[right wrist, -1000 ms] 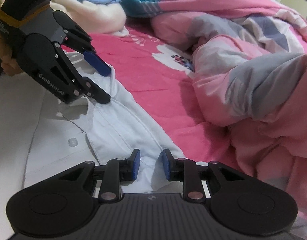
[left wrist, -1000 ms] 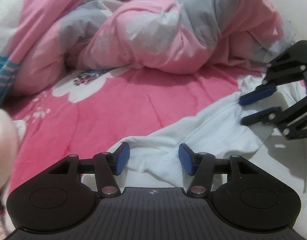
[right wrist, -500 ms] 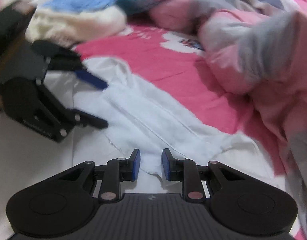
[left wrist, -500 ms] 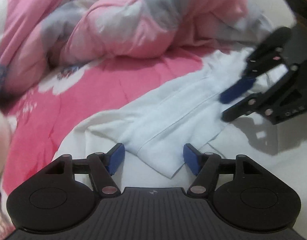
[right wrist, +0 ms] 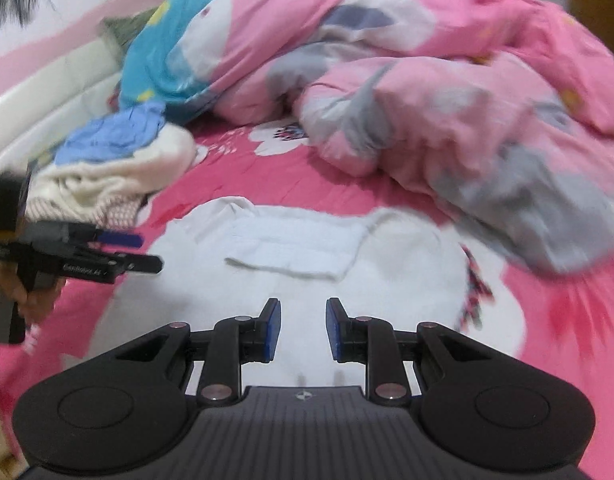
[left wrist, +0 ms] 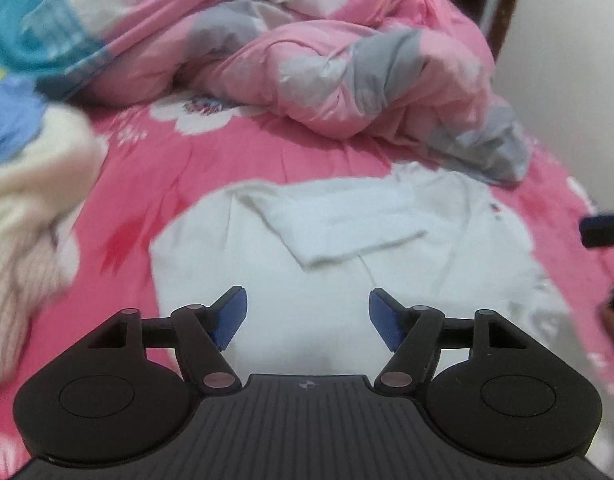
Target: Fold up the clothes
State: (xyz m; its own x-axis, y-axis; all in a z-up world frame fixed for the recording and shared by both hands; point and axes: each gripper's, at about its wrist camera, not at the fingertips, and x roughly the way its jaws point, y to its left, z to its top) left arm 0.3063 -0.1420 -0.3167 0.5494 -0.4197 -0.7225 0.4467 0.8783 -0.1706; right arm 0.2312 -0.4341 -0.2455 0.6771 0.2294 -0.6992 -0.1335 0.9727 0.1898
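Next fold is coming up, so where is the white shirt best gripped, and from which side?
Probably the near hem of the white shirt, from the side nearest both cameras: that edge looks flat and free, while the folded sleeve already lies across the far part.

White shirt flat on pink bedsheet, one sleeve folded across its middle.

Left tool opening, empty, over white shirt w/ sleeve folded in.
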